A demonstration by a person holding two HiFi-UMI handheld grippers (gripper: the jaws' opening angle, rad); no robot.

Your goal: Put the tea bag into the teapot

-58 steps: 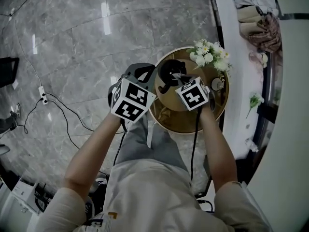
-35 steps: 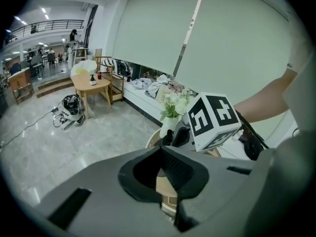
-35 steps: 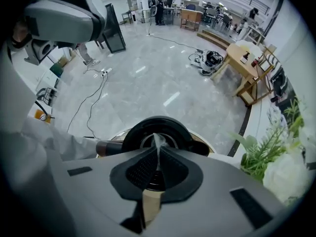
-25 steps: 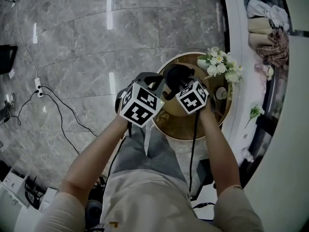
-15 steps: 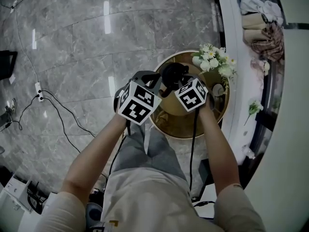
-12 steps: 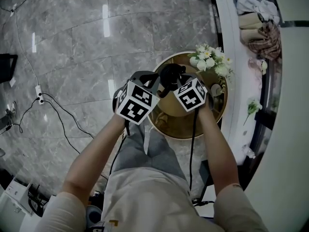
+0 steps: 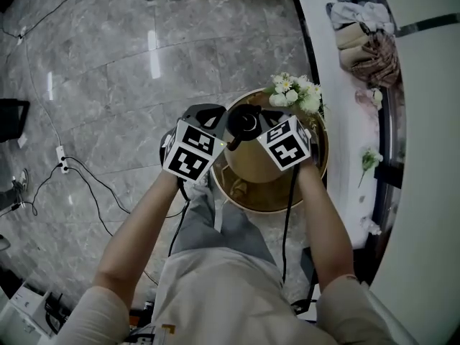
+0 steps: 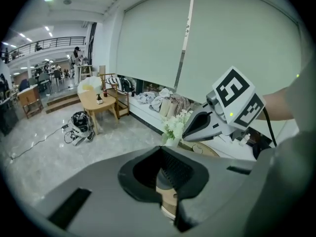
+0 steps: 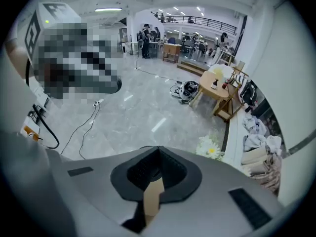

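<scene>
Right gripper view, tea bag (image 9: pixel 152 201): a flat tan strip pinched in the slit of the right claw (image 9: pixel 157 174), with its long axis running along the jaws.
Right claw state: clamped on the tea bag, with nothing else between the jaws.
Teapot (image 7: pixel 244 123): black and upright on the round tabletop (image 7: pixel 267 192). In the head view it sits just ahead and to the left of the right claw's nose. In the right gripper view it is hidden beneath the jaws.
Deciding relation: the bag is close to the pot's top, but no view shows whether it is over the mouth. A short shift left and down, then a release, looks likely.
Left claw (image 8: pixel 165 174): jaws drawn together. A pale shape shows in the slit, and it may only be the tabletop behind. The claw sits near the pot's left side.
Carrying hand: the right one.
Flowers (image 7: pixel 293 92): on the tabletop's far rim, just beyond the pot.
</scene>
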